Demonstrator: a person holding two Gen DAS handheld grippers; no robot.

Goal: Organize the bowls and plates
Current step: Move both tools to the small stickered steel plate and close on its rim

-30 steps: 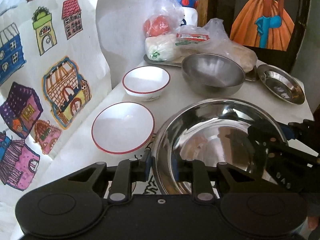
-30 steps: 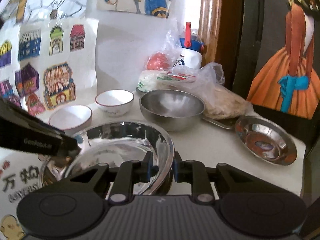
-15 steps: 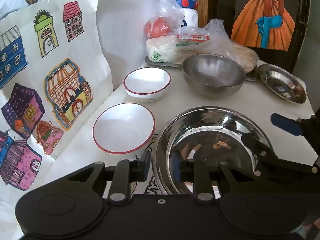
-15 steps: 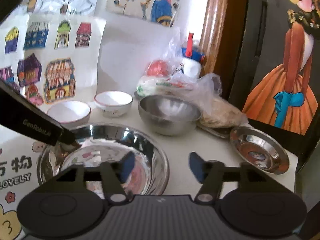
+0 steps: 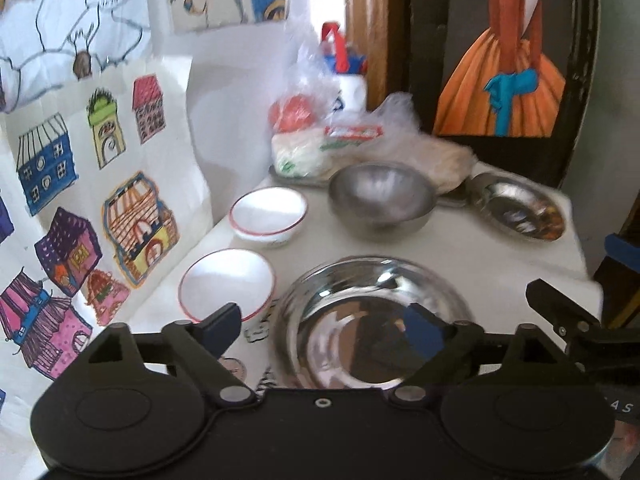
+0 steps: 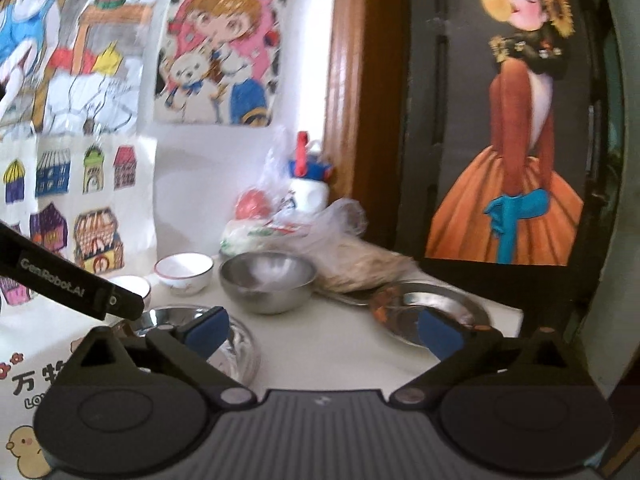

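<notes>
A large steel bowl [image 5: 376, 320] rests on the white table [image 5: 500, 256], just ahead of my left gripper [image 5: 324, 330]. Its jaws are opening wide and the pads are off the rim. My right gripper [image 6: 324, 332] is also opening, with nothing between its fingers; the large bowl [image 6: 240, 348] lies at its lower left. Two white red-rimmed bowls [image 5: 226, 286] [image 5: 268, 214] sit along the wall. Behind them are a smaller steel bowl [image 5: 382, 196] and a steel plate [image 5: 518, 206]. The left gripper's finger [image 6: 80, 288] crosses the right wrist view.
Plastic bags of food [image 5: 320, 148] and a white bottle with a red and blue cap [image 6: 308, 188] crowd the back corner. Children's drawings [image 5: 100, 200] cover the wall on the left. The table's right edge [image 5: 580, 264] drops off beside a dark painted panel [image 5: 504, 60].
Both grippers were shut on the large steel bowl's rim; both have opened wide, let it go and drawn back and upward. The bowl stays on the table.
</notes>
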